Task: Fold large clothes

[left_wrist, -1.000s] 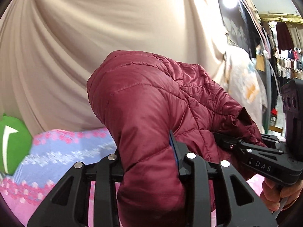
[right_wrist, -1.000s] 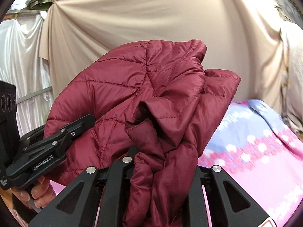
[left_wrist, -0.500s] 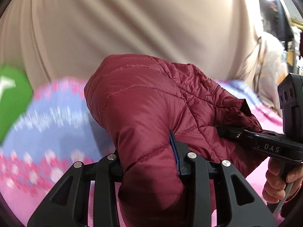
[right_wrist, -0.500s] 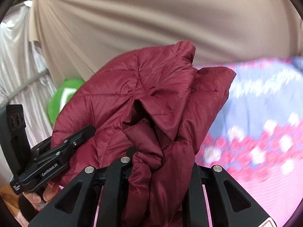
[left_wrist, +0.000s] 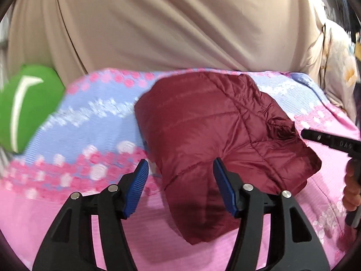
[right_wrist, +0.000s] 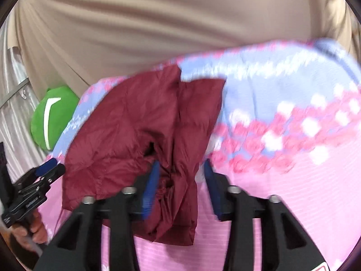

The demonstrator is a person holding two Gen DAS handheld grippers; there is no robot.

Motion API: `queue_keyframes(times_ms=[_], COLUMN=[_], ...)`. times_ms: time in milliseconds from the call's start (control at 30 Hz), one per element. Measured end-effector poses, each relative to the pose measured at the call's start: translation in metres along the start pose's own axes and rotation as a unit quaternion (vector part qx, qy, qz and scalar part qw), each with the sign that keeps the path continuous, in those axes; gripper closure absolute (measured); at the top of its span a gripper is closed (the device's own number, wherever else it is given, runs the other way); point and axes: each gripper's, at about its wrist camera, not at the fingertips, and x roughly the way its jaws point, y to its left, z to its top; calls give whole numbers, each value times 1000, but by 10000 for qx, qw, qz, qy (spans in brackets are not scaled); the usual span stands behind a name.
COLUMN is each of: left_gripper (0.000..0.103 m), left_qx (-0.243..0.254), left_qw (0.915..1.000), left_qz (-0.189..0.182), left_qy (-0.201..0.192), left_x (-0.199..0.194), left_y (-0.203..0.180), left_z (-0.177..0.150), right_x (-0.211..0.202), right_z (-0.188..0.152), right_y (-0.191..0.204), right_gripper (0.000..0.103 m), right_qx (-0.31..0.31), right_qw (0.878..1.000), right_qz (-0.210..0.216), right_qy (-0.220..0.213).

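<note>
On the pink and lilac flowered bedspread, toward its far edge by the beige curtain, the folded maroon quilted jacket is lying as a compact bundle, its near corner reaching back toward the person. It is probably being set there because the folding looks finished and the cover gives it a flat place to rest.

The left gripper is tilting downward over that near corner; its jaws have just been opening, and the blue pads are standing clear of the fabric that still lies between them, so the grip is released.

The right gripper is angling down at the bundle's other side, where bunched folds are hanging between its fingers. Its jaws have just been opening too, with a gap showing at the right pad, so it appears to be letting go.

A green cushion is sitting off the bedspread's left edge.
</note>
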Motion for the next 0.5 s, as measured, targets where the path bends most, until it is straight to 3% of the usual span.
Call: queue_keyframes(times_ms=[133, 200, 300, 500], left_gripper=[45, 46, 45, 44], left_qx=[-228, -259, -254, -211], left_qw=[9993, 9986, 9966, 9947], left_qz=[-151, -81, 170, 336], left_qy=[255, 455, 769, 947], left_x=[6, 20, 43, 53], left_y=[-17, -23, -26, -34], left_z=[10, 8, -6, -22], right_x=[7, 32, 64, 78], right_z=[10, 7, -7, -21], right_y=[50, 67, 50, 22], right_gripper=[103, 103, 103, 103], right_qx=[-501, -812, -770, -422], right_qw=[9978, 9957, 9938, 9935], right_qz=[396, 269, -276, -299], right_qy=[160, 359, 756, 1013])
